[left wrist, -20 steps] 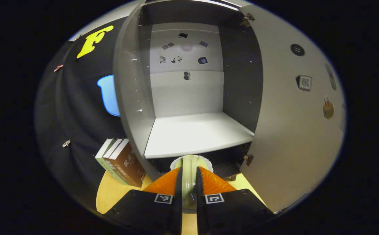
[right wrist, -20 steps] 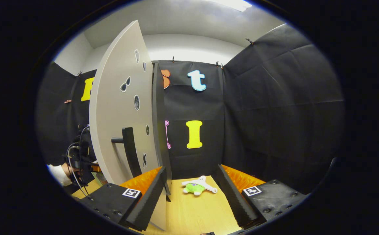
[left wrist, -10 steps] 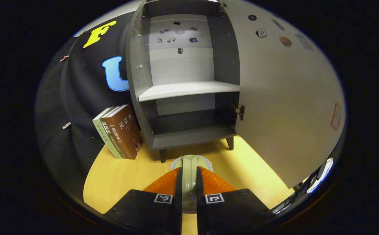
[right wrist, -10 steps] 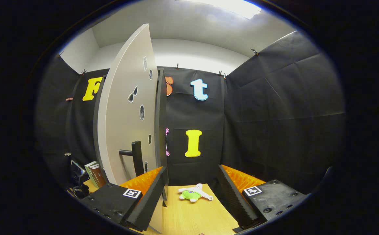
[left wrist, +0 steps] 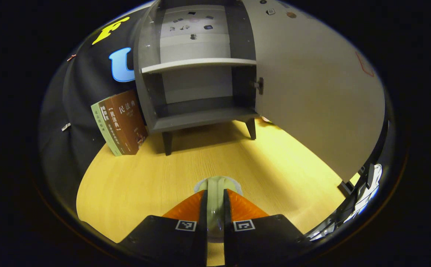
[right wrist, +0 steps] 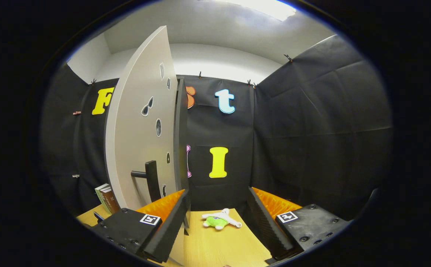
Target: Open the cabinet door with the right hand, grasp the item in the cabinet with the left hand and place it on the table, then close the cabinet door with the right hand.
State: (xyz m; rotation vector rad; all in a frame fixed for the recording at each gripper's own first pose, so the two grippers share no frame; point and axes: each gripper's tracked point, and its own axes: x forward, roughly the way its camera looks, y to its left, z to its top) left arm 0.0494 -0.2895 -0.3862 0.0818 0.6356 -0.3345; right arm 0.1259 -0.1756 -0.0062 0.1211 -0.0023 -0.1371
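Left gripper view: left tongs (left wrist: 215,202) clamped on pale cup (left wrist: 215,193) above table (left wrist: 137,185); right tongs (right wrist: 217,222) agape.

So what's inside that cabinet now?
The cabinet shows a bare shelf and bare floor, with small stickers on its back wall. The top is cut off from view.

wooden table (left wrist: 134,185) carries the cabinet (left wrist: 197,118) (on short legs), leaning books (left wrist: 119,122), plush toy (right wrist: 219,219).
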